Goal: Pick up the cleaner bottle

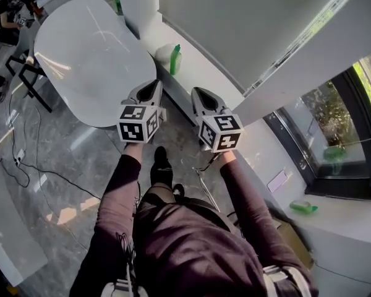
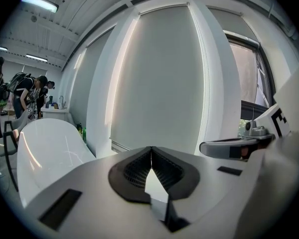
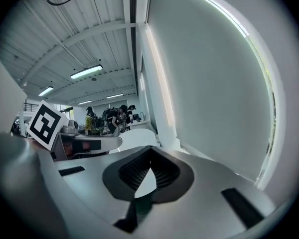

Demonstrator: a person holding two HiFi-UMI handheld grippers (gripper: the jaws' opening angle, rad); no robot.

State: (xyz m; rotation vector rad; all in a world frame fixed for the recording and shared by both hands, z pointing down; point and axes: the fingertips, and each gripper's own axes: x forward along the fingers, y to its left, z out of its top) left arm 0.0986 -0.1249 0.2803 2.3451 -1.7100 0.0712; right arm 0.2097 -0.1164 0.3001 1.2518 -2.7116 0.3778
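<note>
Cleaner bottle [image 1: 175, 59] stands upright ahead, between left gripper [image 1: 153, 86] and right gripper [image 1: 198, 93]; both jaws closed, empty. Neither seems nearer

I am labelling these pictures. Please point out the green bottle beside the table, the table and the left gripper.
Bottle [image 1: 175, 60]: head view, its green body.
Table [image 1: 80, 67]: head view, bare white top.
Left gripper [image 1: 156, 85]: head view, between the shut jaw tips.

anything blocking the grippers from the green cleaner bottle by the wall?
Nothing visible. The green plastic cleaner bottle stands by the wall ahead of left gripper and right gripper; white rounded object beside it, white oval table off left.
</note>
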